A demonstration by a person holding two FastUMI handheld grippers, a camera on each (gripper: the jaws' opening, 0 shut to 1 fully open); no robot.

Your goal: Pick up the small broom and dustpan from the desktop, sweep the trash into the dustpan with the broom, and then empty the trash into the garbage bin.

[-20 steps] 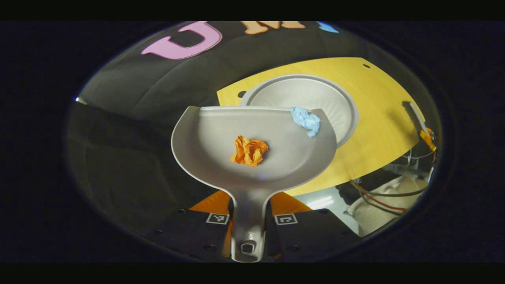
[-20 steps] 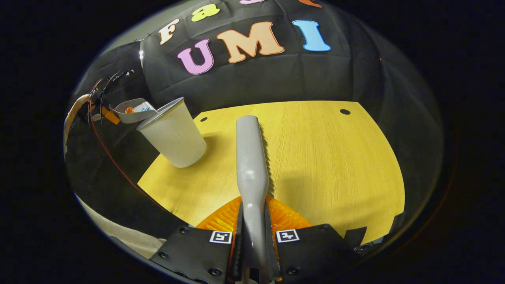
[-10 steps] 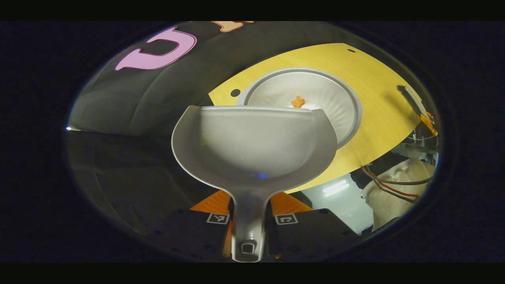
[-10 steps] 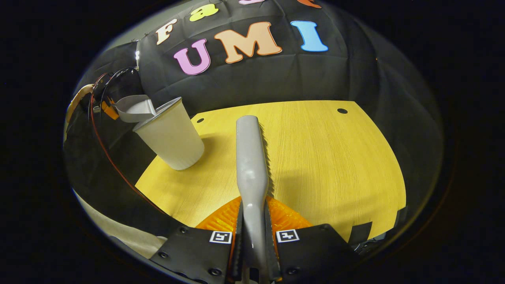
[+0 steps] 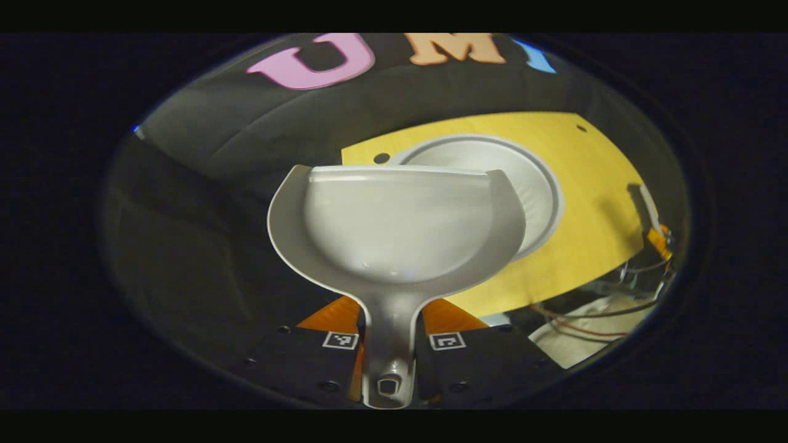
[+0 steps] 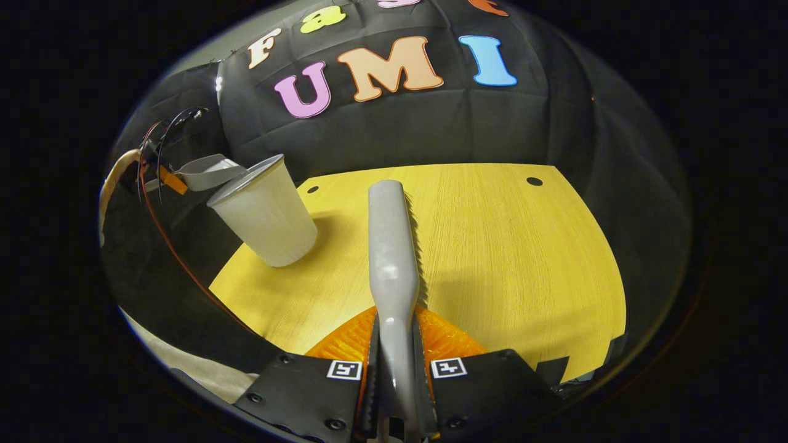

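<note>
yellow desktop [image 6: 492,246], left claw [image 5: 392,344] gripping dustpan [image 5: 394,227] above bin [image 5: 529,184]

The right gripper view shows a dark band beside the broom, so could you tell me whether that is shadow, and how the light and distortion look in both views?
Right gripper view: yes, the broom casts a soft shadow to its right on the yellow table, whose far edge bows with the fisheye. Left gripper view: the dustpan looks bright and pale with soft glare, its surroundings dim.
</note>
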